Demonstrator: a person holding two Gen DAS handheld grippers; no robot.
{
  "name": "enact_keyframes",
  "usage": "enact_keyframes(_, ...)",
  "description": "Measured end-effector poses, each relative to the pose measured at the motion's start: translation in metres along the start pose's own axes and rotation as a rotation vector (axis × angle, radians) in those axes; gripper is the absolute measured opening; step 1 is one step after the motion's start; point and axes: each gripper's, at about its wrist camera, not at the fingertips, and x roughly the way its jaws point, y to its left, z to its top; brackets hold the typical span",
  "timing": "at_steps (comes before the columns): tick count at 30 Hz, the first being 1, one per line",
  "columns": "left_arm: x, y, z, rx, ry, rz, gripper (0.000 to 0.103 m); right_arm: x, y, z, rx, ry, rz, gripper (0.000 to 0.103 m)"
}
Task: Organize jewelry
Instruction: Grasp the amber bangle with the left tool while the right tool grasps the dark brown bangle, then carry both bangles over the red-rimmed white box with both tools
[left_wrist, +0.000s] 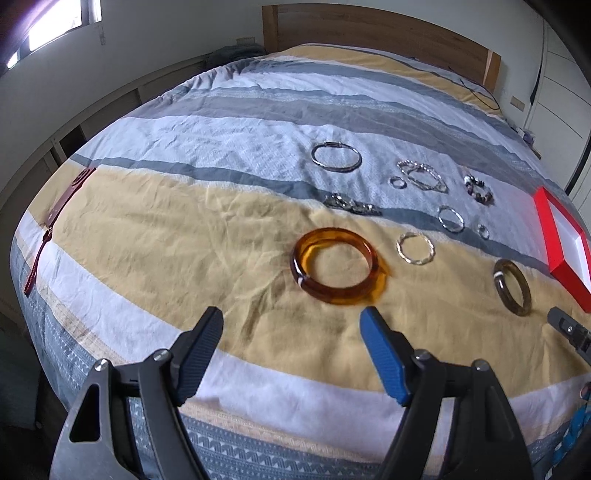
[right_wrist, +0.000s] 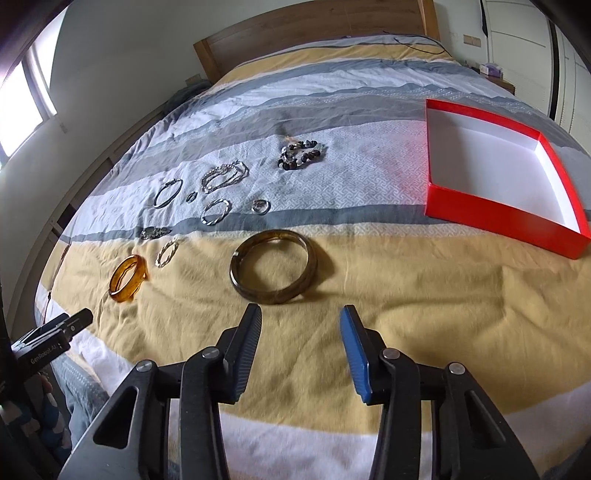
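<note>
Just ahead of the left hand-held gripper (left_wrist: 291, 315), whose jaws stand apart and empty, an amber bangle (left_wrist: 335, 266) lies on the bed (left_wrist: 147, 229). Ahead of the right hand-held gripper (right_wrist: 301, 314), likewise parted and empty, lies a brown bangle (right_wrist: 273, 266); a red box (right_wrist: 495, 173) sits farther off to its right.

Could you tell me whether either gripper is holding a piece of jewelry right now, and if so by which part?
Nothing is held. The left gripper stands open short of the amber bangle; the right gripper stands open short of the dark bangle.
</note>
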Motion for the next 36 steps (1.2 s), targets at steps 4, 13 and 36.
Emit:
enact_keyframes(4, 0.021, 0.006, 0.021, -0.022, -0.001, 0.011, 0.069, 0.015, -0.003, 0.014, 0.009, 0.006, -0.001, 0.04)
enact_keyframes(13, 0.086, 0.011, 0.032, -0.046, 0.118, -0.019, 0.056, 0.065, -0.004, 0.033, 0.023, 0.08, 0.018, 0.028)
enact_keyframes(36, 0.082, -0.03, 0.038, 0.132, 0.059, 0.068, 0.01, 0.07, 0.009, 0.035, -0.13, 0.075, -0.007, 0.009)
